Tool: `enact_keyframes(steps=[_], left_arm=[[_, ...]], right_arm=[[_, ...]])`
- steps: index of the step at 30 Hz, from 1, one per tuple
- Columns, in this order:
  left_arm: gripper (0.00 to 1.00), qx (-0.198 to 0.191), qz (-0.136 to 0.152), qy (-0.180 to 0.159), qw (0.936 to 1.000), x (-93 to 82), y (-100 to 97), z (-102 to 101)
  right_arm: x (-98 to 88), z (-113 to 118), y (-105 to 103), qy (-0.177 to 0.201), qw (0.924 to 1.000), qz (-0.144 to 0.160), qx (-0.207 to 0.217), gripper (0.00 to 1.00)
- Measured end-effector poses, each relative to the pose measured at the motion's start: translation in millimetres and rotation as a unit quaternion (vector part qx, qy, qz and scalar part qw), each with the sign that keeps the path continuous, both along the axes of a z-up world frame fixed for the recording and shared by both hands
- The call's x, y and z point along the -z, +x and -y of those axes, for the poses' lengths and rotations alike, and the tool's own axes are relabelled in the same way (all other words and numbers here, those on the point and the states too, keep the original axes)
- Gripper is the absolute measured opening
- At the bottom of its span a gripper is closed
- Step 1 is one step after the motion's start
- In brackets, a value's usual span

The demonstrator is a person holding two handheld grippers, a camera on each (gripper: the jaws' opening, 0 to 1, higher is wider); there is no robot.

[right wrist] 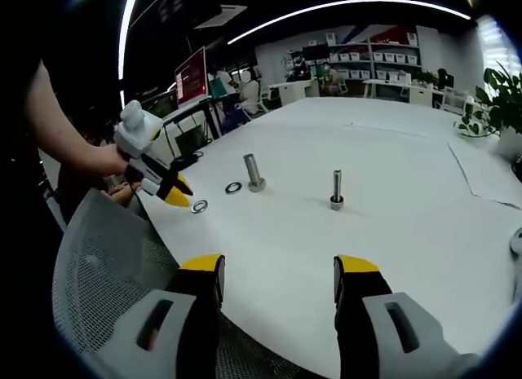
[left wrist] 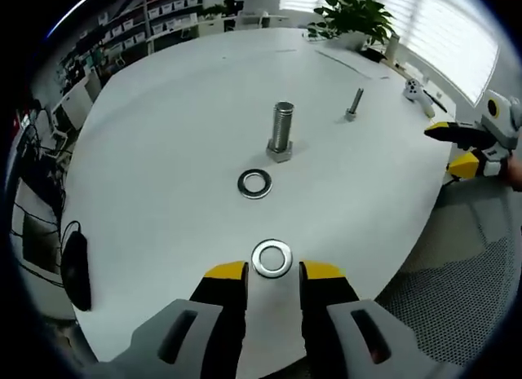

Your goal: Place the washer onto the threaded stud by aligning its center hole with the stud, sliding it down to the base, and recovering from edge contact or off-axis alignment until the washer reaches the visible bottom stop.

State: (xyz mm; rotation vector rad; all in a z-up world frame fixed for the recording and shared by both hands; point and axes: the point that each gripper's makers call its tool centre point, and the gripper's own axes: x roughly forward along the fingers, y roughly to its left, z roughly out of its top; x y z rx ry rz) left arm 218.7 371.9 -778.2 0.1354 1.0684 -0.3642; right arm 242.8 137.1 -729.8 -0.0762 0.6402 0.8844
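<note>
Bench: white bench (left wrist: 163, 151), office shelves behind.
Washer: near washer (left wrist: 272, 258) lies flat just ahead of the left gripper (left wrist: 272, 273), fingers open and empty.
Stud: stud (left wrist: 281, 131) upright, straight beyond.
Right gripper: right gripper (right wrist: 277, 269) open, empty, well apart.

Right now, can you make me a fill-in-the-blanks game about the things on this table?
1. The number of washers lying flat on the white table is ___.
2. The big bolt stands ___ on its head.
3. The near washer lies just ahead of the ___ gripper.
4. The right gripper is wide ___.

Missing words: two; upright; left; open
</note>
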Motion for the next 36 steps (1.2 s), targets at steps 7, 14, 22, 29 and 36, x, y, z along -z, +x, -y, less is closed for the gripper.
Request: enact_keyframes(steps=[7,14,22,29,36], left_arm=[[0.25,0.008,-0.027,0.007,0.9996,8.0,1.4,-1],[0.26,0.027,-0.051,0.026,0.9980,17.7,-0.8,0],[0.24,0.075,-0.056,0.070,0.9932,18.4,2.9,3],[0.22,0.099,-0.077,0.077,0.9891,18.7,2.5,3],[0.22,0.114,-0.109,0.093,0.9831,19.0,3.7,4]], right_arm=[[-0.4,0,0,0.001,1.0000,0.000,0.000,0.56],[-0.7,0,0,0.003,1.0000,-0.001,0.002,0.55],[-1.7,1,1,0.006,1.0000,-0.001,0.006,0.55],[-1.5,1,1,0.007,1.0000,-0.002,0.006,0.54],[-1.1,1,1,0.003,1.0000,0.000,0.007,0.54]])
